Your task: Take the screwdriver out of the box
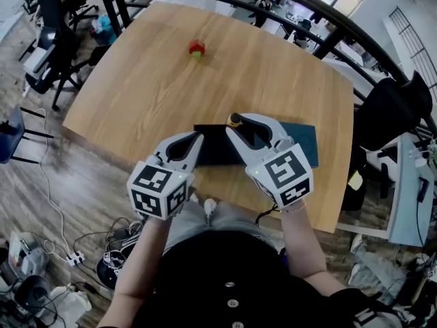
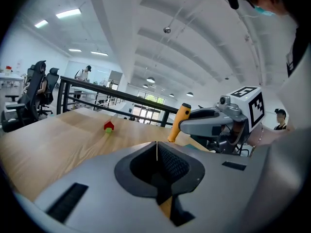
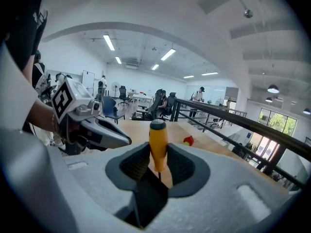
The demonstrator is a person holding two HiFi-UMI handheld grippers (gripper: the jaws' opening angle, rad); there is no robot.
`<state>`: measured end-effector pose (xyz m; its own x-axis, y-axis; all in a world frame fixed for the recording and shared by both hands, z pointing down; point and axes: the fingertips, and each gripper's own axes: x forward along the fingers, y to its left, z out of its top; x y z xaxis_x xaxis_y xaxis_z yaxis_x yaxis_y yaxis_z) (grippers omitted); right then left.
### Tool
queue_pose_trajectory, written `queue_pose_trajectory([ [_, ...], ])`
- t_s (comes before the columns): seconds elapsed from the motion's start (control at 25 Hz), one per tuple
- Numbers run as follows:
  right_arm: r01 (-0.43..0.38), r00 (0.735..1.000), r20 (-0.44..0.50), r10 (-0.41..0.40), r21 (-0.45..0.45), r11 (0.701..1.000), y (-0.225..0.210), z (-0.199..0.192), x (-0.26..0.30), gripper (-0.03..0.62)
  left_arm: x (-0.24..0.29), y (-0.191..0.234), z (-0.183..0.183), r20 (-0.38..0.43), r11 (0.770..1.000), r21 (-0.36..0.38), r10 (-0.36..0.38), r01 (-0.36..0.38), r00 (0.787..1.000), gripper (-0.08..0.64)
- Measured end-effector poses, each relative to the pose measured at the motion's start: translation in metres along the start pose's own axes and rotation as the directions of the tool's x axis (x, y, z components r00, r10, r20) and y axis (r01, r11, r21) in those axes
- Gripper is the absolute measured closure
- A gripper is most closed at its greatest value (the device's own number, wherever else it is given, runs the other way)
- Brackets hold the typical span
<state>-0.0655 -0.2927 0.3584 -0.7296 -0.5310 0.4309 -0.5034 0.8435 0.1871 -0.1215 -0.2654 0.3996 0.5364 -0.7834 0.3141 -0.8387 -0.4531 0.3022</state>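
The screwdriver (image 1: 235, 119) has a yellow handle with a black cap. My right gripper (image 1: 237, 127) is shut on that handle and holds it upright above the black box (image 1: 213, 152). In the right gripper view the handle (image 3: 158, 144) stands between the ribbed pads, with the thin shaft running down below them. My left gripper (image 1: 197, 138) hovers just left of the right one, over the box's near left part. Its jaws (image 2: 156, 152) are shut with nothing between them. In the left gripper view the screwdriver (image 2: 180, 121) rises from the right gripper's tip.
A teal lid or tray (image 1: 305, 142) lies against the box's right side on the wooden table (image 1: 150, 87). A small red and green object (image 1: 196, 48) sits farther back. Black railings, office chairs and floor cables surround the table. The table's near edge is close under my hands.
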Motion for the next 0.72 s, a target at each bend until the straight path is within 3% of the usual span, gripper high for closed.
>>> queue_pose_trajectory([
  [0.36, 0.049, 0.972, 0.221, -0.075, 0.117, 0.992, -0.024, 0.051, -0.043, 0.482, -0.003, -0.017, 0.05, 0.09, 0.999, 0.052, -0.007, 0.002, 0.996, 0.538],
  [0.72, 0.063, 0.875, 0.468, -0.129, 0.153, 0.986, -0.024, 0.093, -0.079, 0.482, -0.003, -0.035, 0.069, 0.135, 0.992, 0.102, -0.081, 0.067, 0.987, 0.538],
])
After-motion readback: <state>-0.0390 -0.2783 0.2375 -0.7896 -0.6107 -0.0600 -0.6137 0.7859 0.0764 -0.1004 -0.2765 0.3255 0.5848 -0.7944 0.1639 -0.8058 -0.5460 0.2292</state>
